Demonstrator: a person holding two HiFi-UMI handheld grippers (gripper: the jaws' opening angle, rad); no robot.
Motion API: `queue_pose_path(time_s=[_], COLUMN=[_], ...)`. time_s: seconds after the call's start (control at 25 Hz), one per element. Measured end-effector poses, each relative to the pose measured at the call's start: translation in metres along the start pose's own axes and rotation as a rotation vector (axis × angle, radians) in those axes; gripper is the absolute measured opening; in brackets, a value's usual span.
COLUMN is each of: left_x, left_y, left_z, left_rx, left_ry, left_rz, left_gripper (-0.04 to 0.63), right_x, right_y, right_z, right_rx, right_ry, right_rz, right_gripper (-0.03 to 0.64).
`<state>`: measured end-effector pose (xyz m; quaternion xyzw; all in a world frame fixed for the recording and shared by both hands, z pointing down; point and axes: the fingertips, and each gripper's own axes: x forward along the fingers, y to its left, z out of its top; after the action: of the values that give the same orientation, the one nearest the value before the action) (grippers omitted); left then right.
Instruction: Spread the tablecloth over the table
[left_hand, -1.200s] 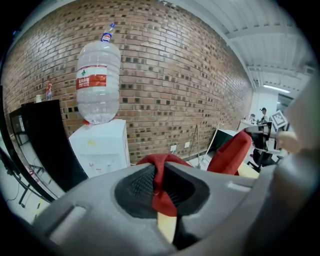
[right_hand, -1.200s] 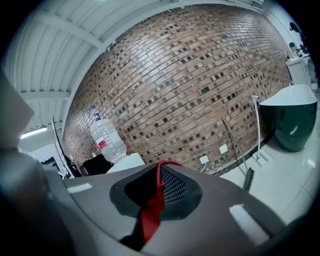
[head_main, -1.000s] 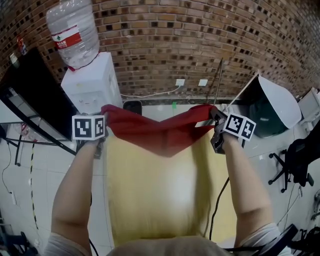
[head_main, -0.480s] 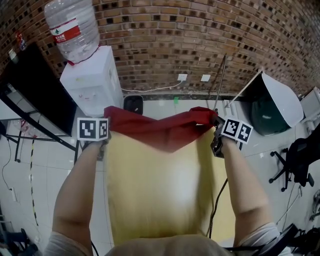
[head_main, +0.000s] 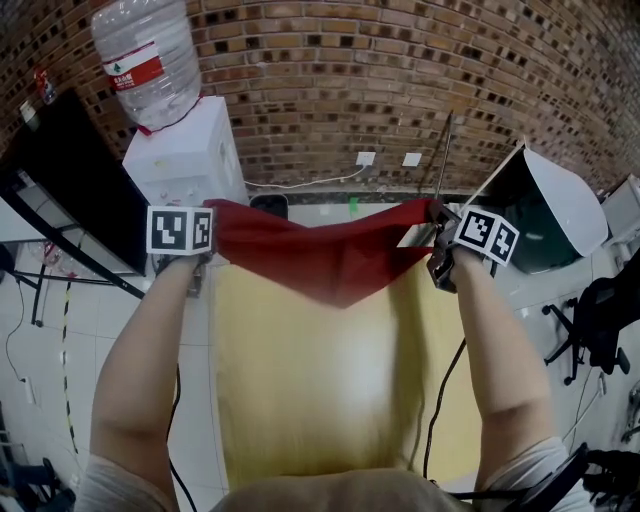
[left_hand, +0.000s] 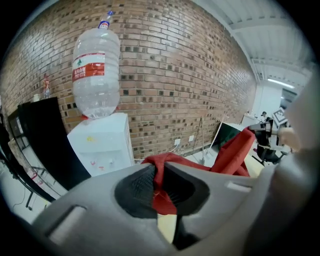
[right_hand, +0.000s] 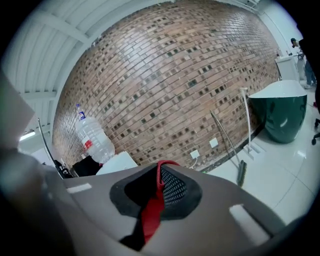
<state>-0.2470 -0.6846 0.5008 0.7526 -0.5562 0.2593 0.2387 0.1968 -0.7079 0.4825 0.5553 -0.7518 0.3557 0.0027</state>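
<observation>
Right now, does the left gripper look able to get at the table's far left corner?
Probably yes. The left gripper, shut on a corner of the red tablecloth, hangs just off that corner of the table, and nothing shows between them except the sagging cloth itself.

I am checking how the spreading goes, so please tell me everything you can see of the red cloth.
The cloth is plain red, soft fabric, held up over the far end of the yellow table. The left gripper and the right gripper are each shut on one end of its top edge, with fabric bunched between the jaws. The middle hangs down to a point. It is not spread yet.
</observation>
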Motion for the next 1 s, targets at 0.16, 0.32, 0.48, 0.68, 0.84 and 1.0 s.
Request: queue_pose_path(time_s=[0.16,0.32,0.48,0.68,0.84,1.0], left_x=[-0.019,-0.040,-0.073,-0.111,-0.126,-0.140], left_y=[0.007,0.001,-0.005,-0.015,-0.020,-0.024], left_z=[0.045,0.097,0.152,0.193,0.190,0.175], left_rx=[0.012,0.015,0.061,0.105,0.110,0.094], left_ry=[-0.063,-0.139,-0.225,-0.324,-0.335,-0.324], left_rz=[0.003,-0.016,-0.008,0.021,0.028,0.041], left_gripper=[0.025,0.025,0.025,0.025,0.025,0.025], right_x=[-0.008,-0.025,-0.044,-0.077,-0.100,-0.120], right_y=[0.031,0.058,0.087,0.117,0.115,0.099], right_z=[0.056,0.113,0.163,0.212,0.220,0.211], right_rx=[-0.038,-0.122,-0.155,-0.204,-0.199,-0.174], right_ry=[-0.078,-0.169,-0.251,-0.334,-0.365,-0.352], right_rz=[0.053,0.084,0.136,0.163,0.154,0.129], right_gripper=[0.006,0.006,0.006,0.006,0.006,0.006])
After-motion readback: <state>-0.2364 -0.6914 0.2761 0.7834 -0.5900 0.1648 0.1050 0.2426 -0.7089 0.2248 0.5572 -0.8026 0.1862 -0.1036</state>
